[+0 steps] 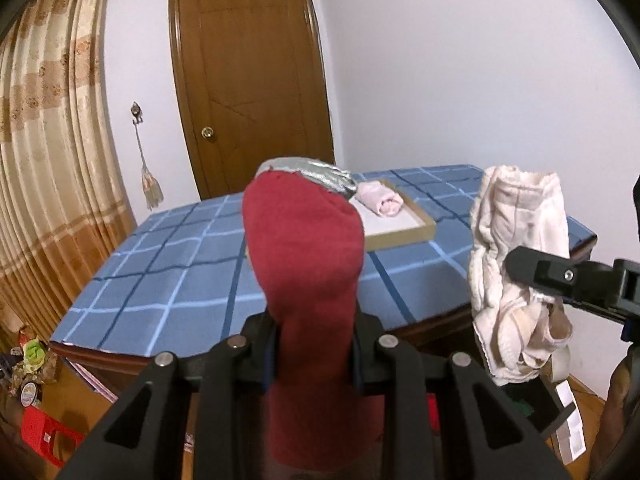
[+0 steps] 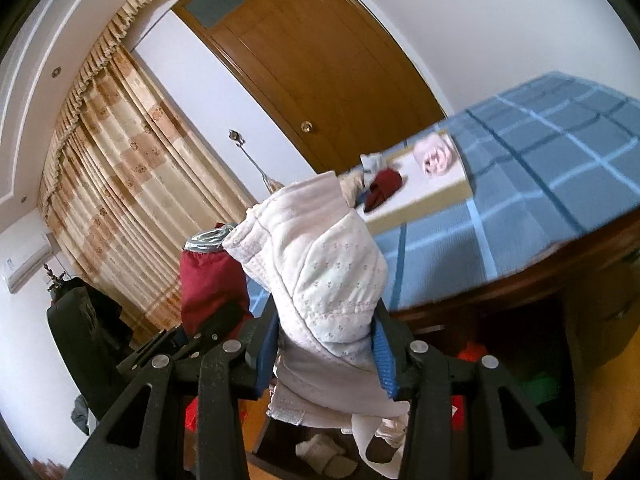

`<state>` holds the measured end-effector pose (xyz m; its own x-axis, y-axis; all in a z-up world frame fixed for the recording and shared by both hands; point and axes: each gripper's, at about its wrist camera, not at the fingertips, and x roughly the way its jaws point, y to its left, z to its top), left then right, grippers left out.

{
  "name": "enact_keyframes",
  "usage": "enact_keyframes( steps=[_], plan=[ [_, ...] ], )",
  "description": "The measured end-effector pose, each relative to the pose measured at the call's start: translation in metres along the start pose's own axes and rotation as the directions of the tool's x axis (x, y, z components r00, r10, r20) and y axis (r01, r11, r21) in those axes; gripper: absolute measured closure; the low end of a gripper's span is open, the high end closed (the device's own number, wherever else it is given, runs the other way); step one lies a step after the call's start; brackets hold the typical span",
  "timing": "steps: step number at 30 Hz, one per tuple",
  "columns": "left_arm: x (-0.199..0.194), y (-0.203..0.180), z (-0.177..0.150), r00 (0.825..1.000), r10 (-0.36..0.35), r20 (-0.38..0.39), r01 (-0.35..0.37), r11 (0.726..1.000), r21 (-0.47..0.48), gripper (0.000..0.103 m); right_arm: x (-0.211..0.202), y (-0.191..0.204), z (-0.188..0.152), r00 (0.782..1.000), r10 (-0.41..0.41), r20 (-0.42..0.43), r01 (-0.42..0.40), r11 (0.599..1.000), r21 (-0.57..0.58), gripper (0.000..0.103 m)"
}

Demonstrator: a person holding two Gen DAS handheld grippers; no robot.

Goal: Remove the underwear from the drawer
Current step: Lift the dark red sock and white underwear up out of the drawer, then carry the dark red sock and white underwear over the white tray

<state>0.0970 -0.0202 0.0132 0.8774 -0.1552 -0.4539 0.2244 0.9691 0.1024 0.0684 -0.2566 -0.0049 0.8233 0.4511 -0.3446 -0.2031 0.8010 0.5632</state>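
Note:
My left gripper (image 1: 314, 350) is shut on a rolled dark red underwear with a silver-grey waistband (image 1: 302, 248), which stands up between the jaws; the same roll (image 2: 210, 284) shows at the left of the right wrist view. My right gripper (image 2: 326, 354) is shut on a cream-white underwear (image 2: 320, 276), bunched and hanging below the jaws; it also appears at the right of the left wrist view as the cream underwear (image 1: 516, 264). Both garments are held in the air in front of the table with the blue checked cloth (image 1: 168, 272). The drawer lies below, mostly hidden.
A shallow wooden tray (image 1: 416, 228) on the table holds a pink rolled garment (image 1: 382, 200); the right wrist view shows a dark red garment (image 2: 382, 190) in it too. Behind stand a wooden door (image 1: 248, 80) and beige curtain (image 1: 48, 160). A red stool (image 1: 44, 436) sits low left.

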Motion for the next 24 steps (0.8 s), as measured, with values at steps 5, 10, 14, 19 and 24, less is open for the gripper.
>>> enact_keyframes(
  steps=[5,10,14,19,24],
  plan=[
    [0.005,-0.001,0.008,1.000,0.003,0.016,-0.003,1.000,0.000,0.077,0.003,0.014,0.014,0.999,-0.018,0.031,0.019,0.999,-0.037,0.059],
    [0.009,-0.002,0.018,0.999,0.012,0.038,-0.011,1.000,-0.005,0.077,0.011,0.023,0.028,0.998,-0.028,0.050,0.031,0.998,-0.060,0.059],
    [0.012,-0.003,0.027,0.998,0.030,0.064,-0.029,1.000,-0.009,0.077,0.015,0.025,0.038,0.997,-0.038,0.069,0.042,0.997,-0.066,0.059],
    [0.022,-0.004,0.036,0.996,0.046,0.071,-0.046,0.999,-0.009,0.077,0.022,0.027,0.044,0.995,-0.058,0.082,0.065,0.995,-0.079,0.059],
    [0.033,-0.005,0.043,0.995,0.059,0.079,-0.058,0.998,-0.008,0.077,0.030,0.026,0.054,0.993,-0.079,0.092,0.087,0.992,-0.092,0.059]
  ],
)
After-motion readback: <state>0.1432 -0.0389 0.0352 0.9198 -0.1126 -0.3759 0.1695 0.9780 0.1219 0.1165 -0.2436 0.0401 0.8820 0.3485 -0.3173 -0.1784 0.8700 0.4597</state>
